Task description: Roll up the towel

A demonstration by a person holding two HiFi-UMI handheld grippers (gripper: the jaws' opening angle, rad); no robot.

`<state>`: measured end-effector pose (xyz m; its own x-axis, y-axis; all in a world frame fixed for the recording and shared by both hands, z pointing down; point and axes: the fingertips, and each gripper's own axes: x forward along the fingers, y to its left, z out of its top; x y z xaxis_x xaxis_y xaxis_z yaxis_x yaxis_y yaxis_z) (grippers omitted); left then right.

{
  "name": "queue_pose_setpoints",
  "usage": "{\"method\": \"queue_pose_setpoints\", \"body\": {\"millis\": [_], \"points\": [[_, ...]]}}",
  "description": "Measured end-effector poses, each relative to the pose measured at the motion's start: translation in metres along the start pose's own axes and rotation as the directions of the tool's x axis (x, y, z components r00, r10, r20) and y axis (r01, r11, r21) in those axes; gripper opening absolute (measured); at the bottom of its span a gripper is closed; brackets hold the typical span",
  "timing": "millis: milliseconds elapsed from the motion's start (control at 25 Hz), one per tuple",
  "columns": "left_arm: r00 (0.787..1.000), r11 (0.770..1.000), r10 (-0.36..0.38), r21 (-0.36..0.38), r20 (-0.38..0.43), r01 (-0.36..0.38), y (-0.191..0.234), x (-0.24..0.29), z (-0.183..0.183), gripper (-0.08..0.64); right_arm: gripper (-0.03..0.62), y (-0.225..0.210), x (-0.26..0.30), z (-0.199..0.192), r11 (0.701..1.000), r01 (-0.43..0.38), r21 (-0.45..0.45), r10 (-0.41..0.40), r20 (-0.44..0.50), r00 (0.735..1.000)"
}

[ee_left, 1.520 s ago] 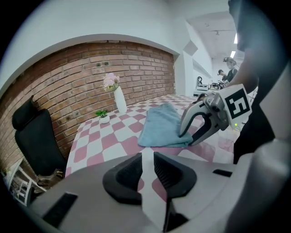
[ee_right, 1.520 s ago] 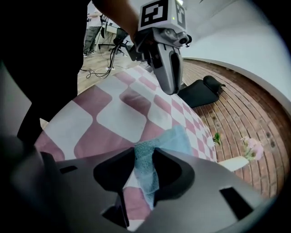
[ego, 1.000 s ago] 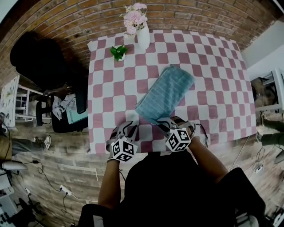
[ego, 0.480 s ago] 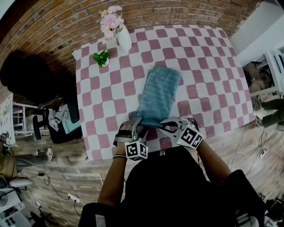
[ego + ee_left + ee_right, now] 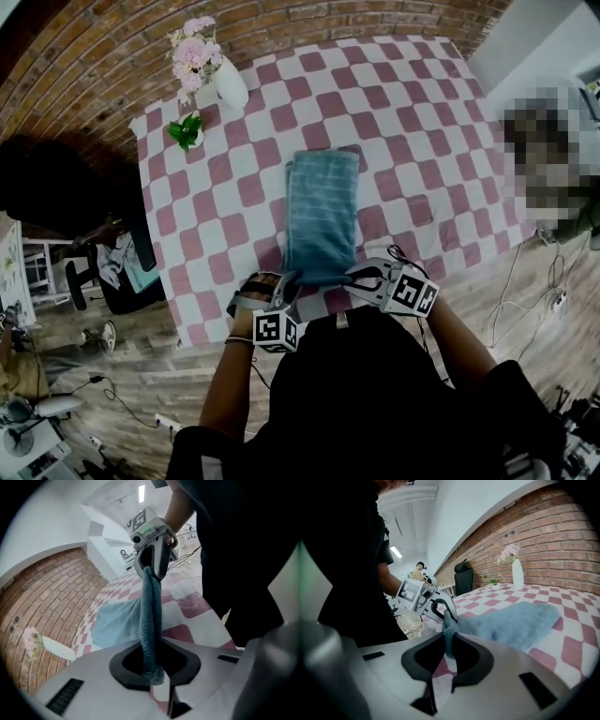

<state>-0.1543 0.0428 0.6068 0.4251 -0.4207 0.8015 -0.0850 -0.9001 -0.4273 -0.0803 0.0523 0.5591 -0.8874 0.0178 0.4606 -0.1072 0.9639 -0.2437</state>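
A teal towel (image 5: 322, 211) lies lengthwise on the pink-and-white checked table (image 5: 412, 141), its near end at the front edge. My left gripper (image 5: 284, 284) has just been closing and is shut on the near left corner. In the left gripper view the towel's edge (image 5: 151, 620) hangs taut between the jaws of the left gripper (image 5: 152, 663) and runs up to the right gripper (image 5: 152, 555). My right gripper (image 5: 361, 277) is shut on the near right corner. The right gripper view shows the towel (image 5: 511, 620) pinched in the right gripper (image 5: 449, 654), with the left gripper (image 5: 426, 599) beyond it.
A white vase of pink flowers (image 5: 220, 80) and a small green plant (image 5: 187, 129) stand at the table's far left corner. A black chair (image 5: 56, 187) sits left of the table. Cables lie on the wood floor (image 5: 525, 309) to the right.
The towel lay slanted and now lies straight away from me. My left gripper moved in from beside the towel to its near left corner and closed on it. The right kept its hold.
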Motion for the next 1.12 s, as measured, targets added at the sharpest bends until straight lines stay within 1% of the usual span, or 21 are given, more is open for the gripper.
{"method": "queue_pose_setpoints", "body": {"millis": [40, 120, 200, 320, 360, 440, 480, 560, 680, 760, 880, 960, 1000, 1040, 1080, 1120], "points": [[0.999, 0.999, -0.039, 0.001, -0.002, 0.039, -0.007, -0.002, 0.001, 0.044, 0.046, 0.006, -0.001, -0.005, 1.0, -0.018, 0.008, 0.018, -0.018, 1.0], [0.996, 0.995, -0.094, -0.027, 0.012, 0.094, -0.015, -0.005, 0.005, 0.044, 0.046, 0.016, -0.002, -0.017, 0.999, -0.045, 0.024, 0.046, -0.032, 0.998], [0.993, 0.991, -0.113, -0.064, 0.035, 0.115, -0.013, -0.007, 0.009, 0.05, 0.046, 0.018, -0.002, -0.025, 0.998, -0.041, 0.047, 0.042, -0.014, 0.999], [0.993, 0.988, -0.098, -0.112, 0.06, 0.104, 0.003, -0.005, 0.01, 0.055, 0.046, 0.006, -0.004, -0.025, 0.997, 0.021, 0.079, -0.022, 0.018, 1.0], [0.993, 0.986, -0.092, -0.131, 0.068, 0.1, 0.01, -0.003, 0.009, 0.055, 0.046, 0.0, -0.004, -0.023, 0.996, 0.057, 0.076, -0.059, 0.024, 0.998], [0.993, 0.981, -0.079, -0.173, 0.086, 0.093, 0.023, 0.002, 0.008, 0.059, 0.046, -0.015, -0.004, -0.021, 0.986, 0.16, 0.049, -0.161, 0.025, 0.987], [0.993, 0.976, -0.07, -0.199, 0.096, 0.088, 0.03, 0.004, 0.007, 0.065, 0.046, -0.024, -0.005, -0.02, 0.975, 0.221, 0.032, -0.221, 0.022, 0.975], [0.993, 0.963, -0.049, -0.26, 0.105, 0.075, 0.044, 0.011, 0.003, 0.083, 0.046, -0.041, -0.008, -0.021, 0.944, 0.331, -0.003, -0.331, 0.006, 0.944], [0.996, 0.942, -0.014, -0.332, 0.086, 0.041, 0.06, 0.024, -0.002, 0.1, 0.046, -0.062, -0.01, -0.028, 0.891, 0.451, -0.056, -0.454, -0.057, 0.889], [0.998, 0.928, 0.01, -0.372, 0.065, 0.014, 0.067, 0.031, -0.007, 0.12, 0.046, -0.072, -0.008, -0.034, 0.863, 0.499, -0.077, -0.505, -0.093, 0.858], [0.997, 0.901, 0.062, -0.431, 0.042, -0.038, 0.076, 0.038, -0.014, 0.153, 0.055, -0.085, -0.005, -0.037, 0.83, 0.545, -0.115, -0.556, -0.115, 0.823], [0.994, 0.874, 0.105, -0.481, 0.037, -0.074, 0.083, 0.037, -0.018, 0.184, 0.082, -0.094, -0.006, -0.038, 0.802, 0.583, -0.132, -0.597, -0.132, 0.791], [0.992, 0.861, 0.123, -0.502, 0.036, -0.088, 0.086, 0.036, -0.02, 0.2, 0.106, -0.098, -0.008, -0.038, 0.785, 0.604, -0.137, -0.619, -0.137, 0.773], [0.99, 0.852, 0.136, -0.514, 0.034, -0.1, 0.089, 0.036, -0.021, 0.215, 0.133, -0.101, -0.011, -0.037, 0.768, 0.624, -0.143, -0.64, -0.136, 0.756], [0.989, 0.848, 0.145, -0.519, 0.031, -0.108, 0.09, 0.036, -0.021, 0.225, 0.152, -0.103, -0.014, -0.034, 0.752, 0.641, -0.155, -0.659, -0.126, 0.742], [0.988, 0.848, 0.151, -0.517, 0.026, -0.116, 0.092, 0.037, -0.021, 0.225, 0.173, -0.103, -0.018, -0.029, 0.738, 0.652, -0.174, -0.672, -0.103, 0.734]]}}
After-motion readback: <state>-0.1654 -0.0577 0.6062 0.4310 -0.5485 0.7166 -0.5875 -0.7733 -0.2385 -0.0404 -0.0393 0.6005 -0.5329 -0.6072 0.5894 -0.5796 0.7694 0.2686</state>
